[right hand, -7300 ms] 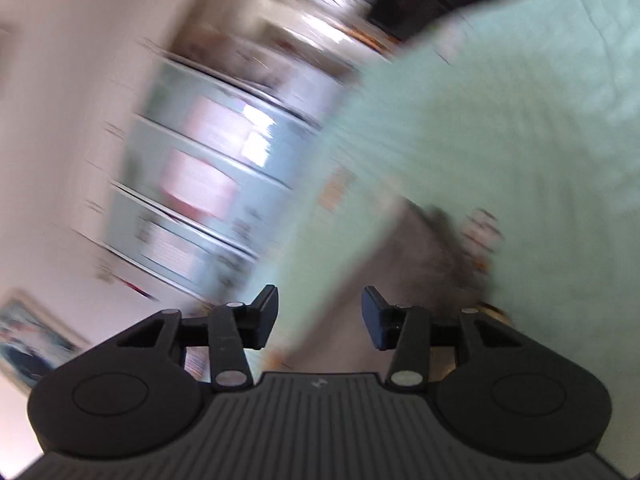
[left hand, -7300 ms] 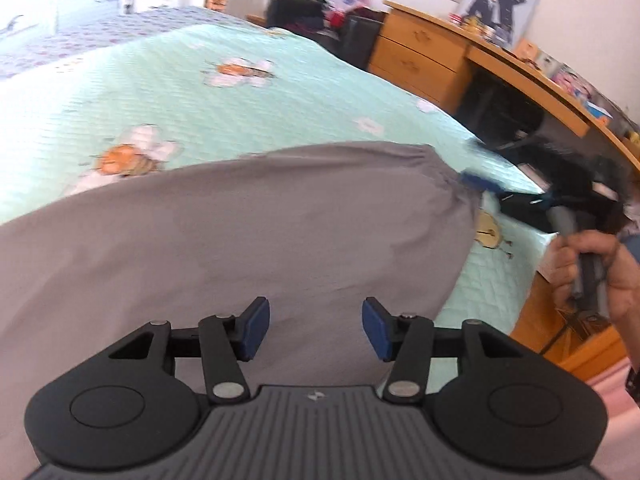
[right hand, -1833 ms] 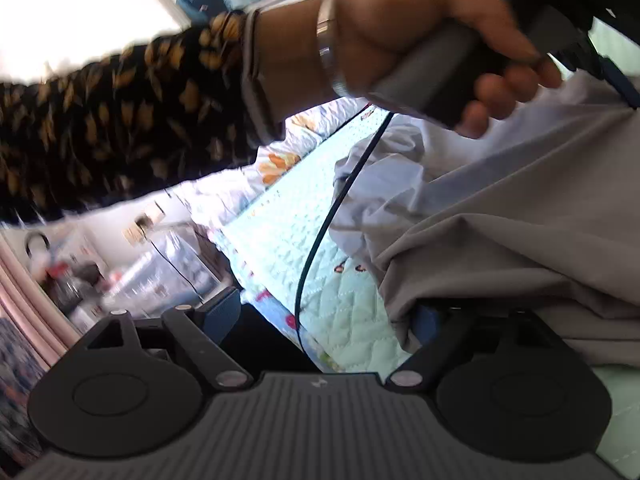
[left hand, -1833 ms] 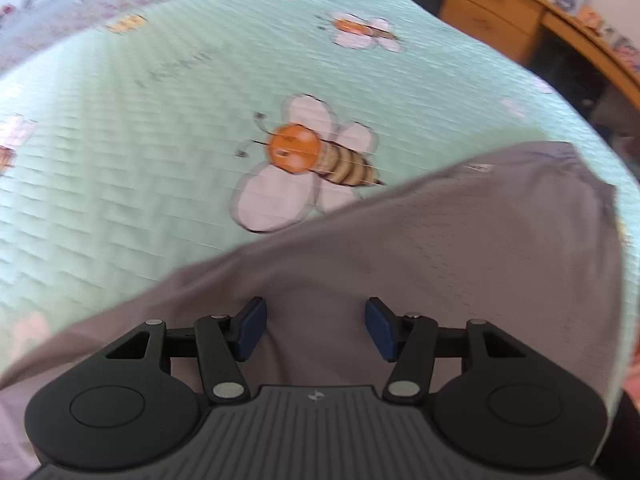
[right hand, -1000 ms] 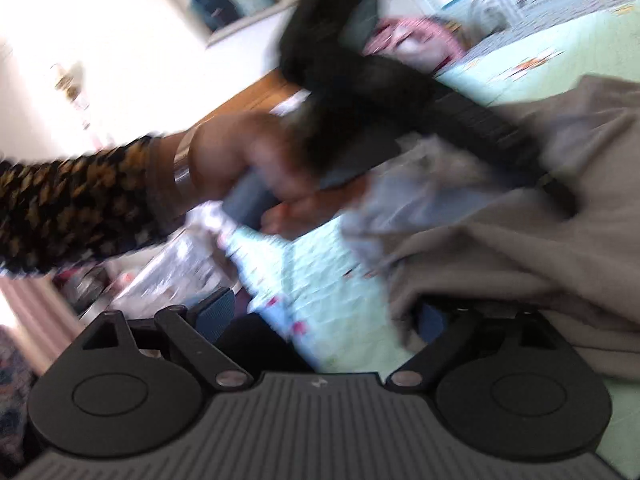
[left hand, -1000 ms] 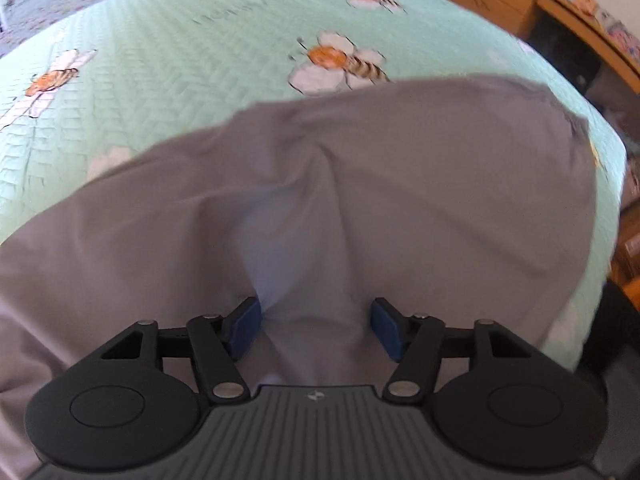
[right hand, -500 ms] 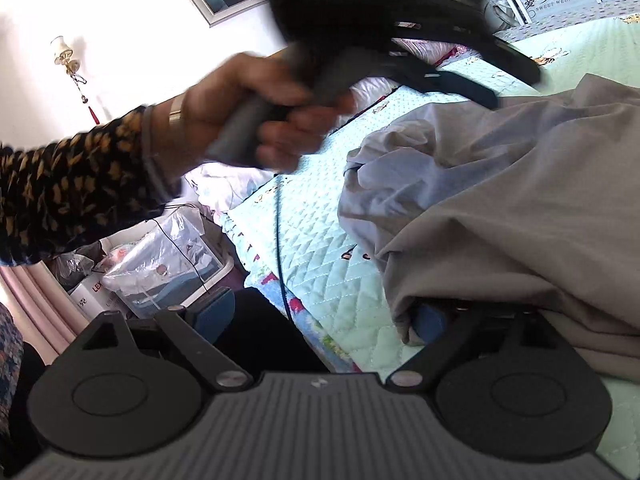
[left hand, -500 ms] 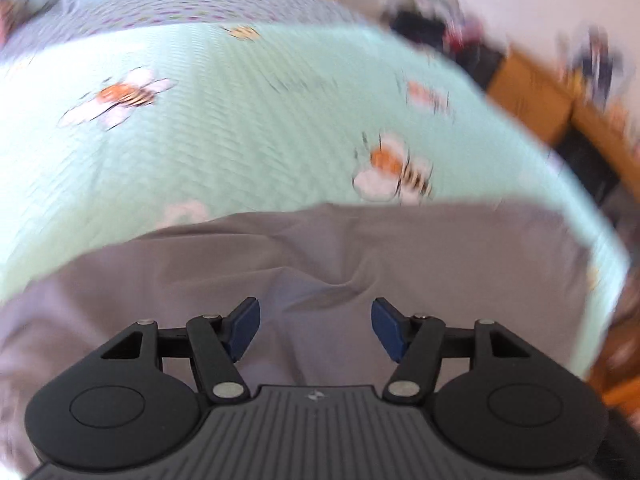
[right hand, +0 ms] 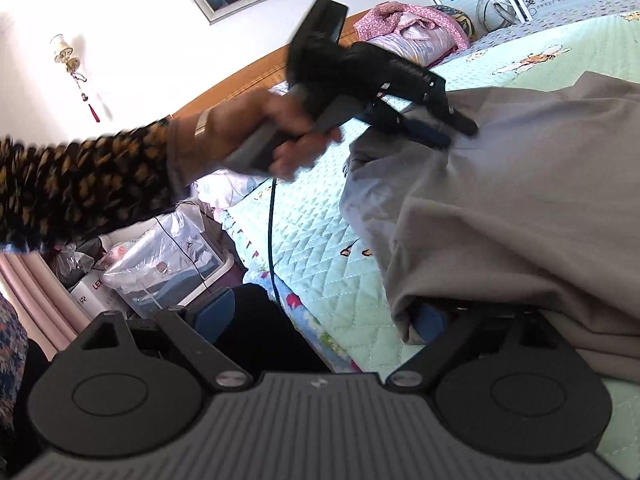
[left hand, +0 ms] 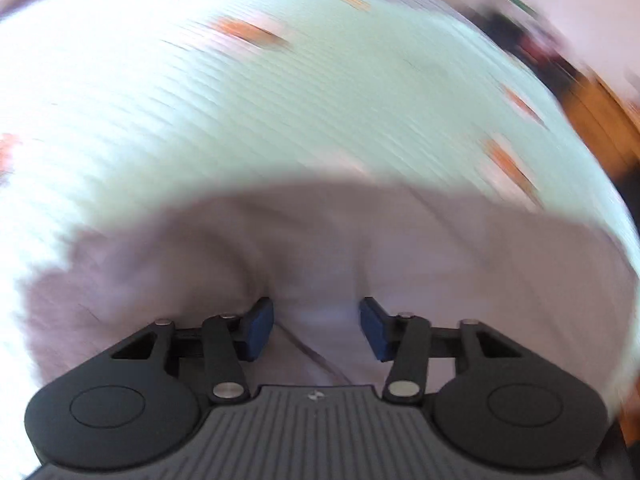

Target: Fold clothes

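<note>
The mint quilted bedspread (left hand: 280,120) filled the blurred left wrist view, and the grey garment (right hand: 520,208) lay spread over its near part. The left gripper (left hand: 317,329) pointed down at a raised fold of that cloth; its jaws had just been closing, the fold between the 2 blue pads (left hand: 258,328), not yet pinched. The right gripper (right hand: 320,316) stood wide apart, 1 finger under the garment's hem.

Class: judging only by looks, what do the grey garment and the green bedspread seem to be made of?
Garment: thin, matte woven cloth, probably cotton or a blend; it drapes in soft folds and shows no sheen. Bedspread: quilted fabric, likely padded cotton or polyester; stitched zigzag lines puff the surface, with printed cartoon motifs.
</note>
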### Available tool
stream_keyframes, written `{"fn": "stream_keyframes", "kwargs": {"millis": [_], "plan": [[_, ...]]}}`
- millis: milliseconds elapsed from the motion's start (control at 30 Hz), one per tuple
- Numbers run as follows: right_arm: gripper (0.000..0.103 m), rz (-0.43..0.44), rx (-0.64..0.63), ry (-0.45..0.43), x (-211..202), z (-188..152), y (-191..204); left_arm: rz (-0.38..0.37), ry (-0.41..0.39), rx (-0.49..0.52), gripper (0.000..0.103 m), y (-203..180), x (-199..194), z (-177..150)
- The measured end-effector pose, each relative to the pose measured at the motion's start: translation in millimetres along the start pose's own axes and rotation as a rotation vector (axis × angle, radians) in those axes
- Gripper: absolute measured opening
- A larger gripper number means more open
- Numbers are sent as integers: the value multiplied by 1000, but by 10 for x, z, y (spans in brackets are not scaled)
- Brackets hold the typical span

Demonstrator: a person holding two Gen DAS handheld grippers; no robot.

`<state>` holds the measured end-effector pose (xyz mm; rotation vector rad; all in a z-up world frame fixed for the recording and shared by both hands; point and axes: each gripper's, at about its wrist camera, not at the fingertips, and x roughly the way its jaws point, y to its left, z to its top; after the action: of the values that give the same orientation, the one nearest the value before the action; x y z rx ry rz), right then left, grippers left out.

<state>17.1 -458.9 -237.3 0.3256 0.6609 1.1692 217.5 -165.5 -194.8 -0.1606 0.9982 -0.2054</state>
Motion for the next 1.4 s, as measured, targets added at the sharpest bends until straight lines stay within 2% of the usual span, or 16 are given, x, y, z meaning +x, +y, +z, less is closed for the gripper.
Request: {"fn": "stream_keyframes", "kwargs": {"millis": [133,200,300,367,467,533,633,667,767,900,1000,1067,1167,1200,1300,1400], "plan": [[92,2,3,-3,2,3,3,-16,-29,21,50,-42,-213,15],[92,8,9,-7,-1,1,-6,-121,31,81,53,-166,-348,-112],[92,15,19,-12,-1,-5,-25,-286,129,274,60,-624,-420,-395],[92,16,20,-12,-1,-8,-31,-337,203,381,63,-957,-284,-567],[92,14,16,-10,6,-11,-26,-287,231,486,62,-1309,45,-660],[93,8,11,-5,18,-10,-16,-179,167,482,62,-1348,221,-494],[93,7,3,-3,13,-14,-2,63,50,420,57,-1327,262,-175],[93,9,4,-3,10,-13,-5,45,40,387,57,-1314,223,-104],[93,23,18,-13,-6,-11,-34,-175,80,313,58,-1355,25,-85],[93,36,24,-19,-5,-18,-50,-414,224,396,63,-1728,43,-322],[93,45,27,-23,-14,-13,-55,-374,311,483,63,-2038,389,-508],[93,47,29,-23,-21,-12,-55,-346,260,497,63,-2179,536,-416],[93,47,20,-19,-25,-14,-40,-163,147,415,58,-2275,637,-41],[93,49,20,-19,-28,-15,-40,-166,137,387,58,-2295,626,51],[93,56,22,-23,-41,-20,-45,-301,151,347,59,-2352,451,151],[93,68,29,-29,-42,-20,-68,-513,270,398,65,-2452,268,-29]]}}
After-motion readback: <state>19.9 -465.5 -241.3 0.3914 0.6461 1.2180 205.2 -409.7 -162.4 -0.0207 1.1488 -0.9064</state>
